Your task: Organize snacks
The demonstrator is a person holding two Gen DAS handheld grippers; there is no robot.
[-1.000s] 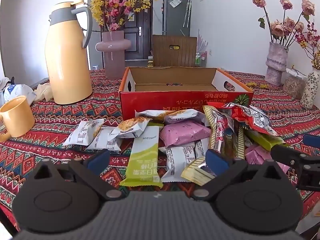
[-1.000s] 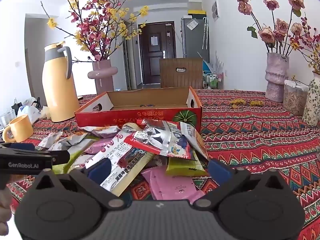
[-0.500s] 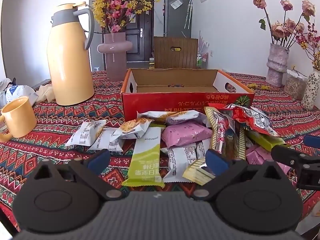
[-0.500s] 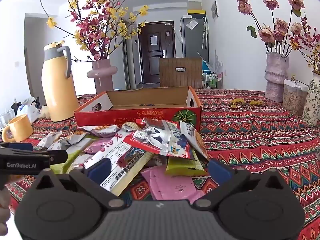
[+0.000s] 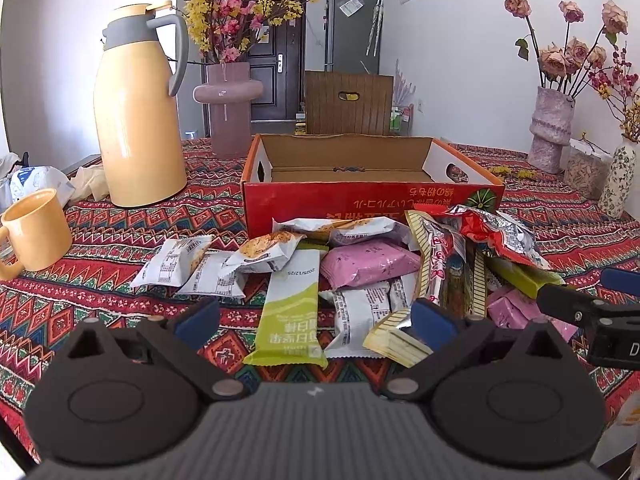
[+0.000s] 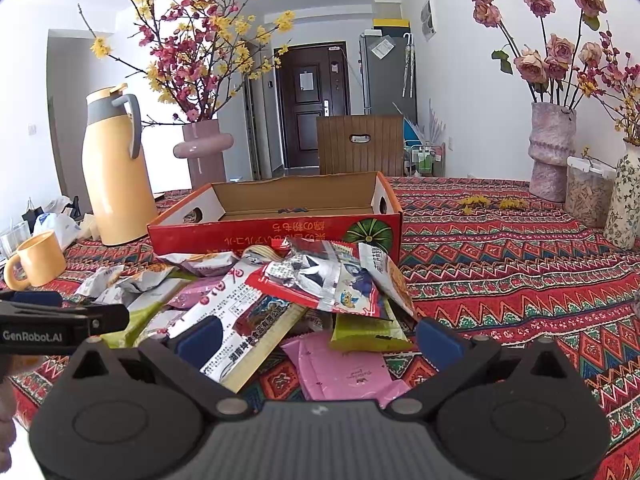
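Observation:
A pile of snack packets lies on the patterned tablecloth in front of an open red cardboard box (image 5: 372, 204), also in the right wrist view (image 6: 276, 232). The box looks empty. My left gripper (image 5: 316, 320) is open and empty, just short of a green bar packet (image 5: 290, 312) and a pink packet (image 5: 370, 262). My right gripper (image 6: 320, 338) is open and empty, over a long white packet (image 6: 240, 320), a flat pink packet (image 6: 344, 368) and a red-silver packet (image 6: 320, 280). Each gripper shows at the edge of the other's view.
A tall yellow thermos jug (image 5: 136, 120) and a yellow mug (image 5: 36, 232) stand left of the box. A pink vase with blossom branches (image 5: 230, 108) is behind. Vases with dried roses (image 6: 552, 152) and a clear jar (image 6: 588, 192) stand at the right.
Both grippers have crept slightly forward toward the pile and stay open. Nothing has been picked up or shifted.

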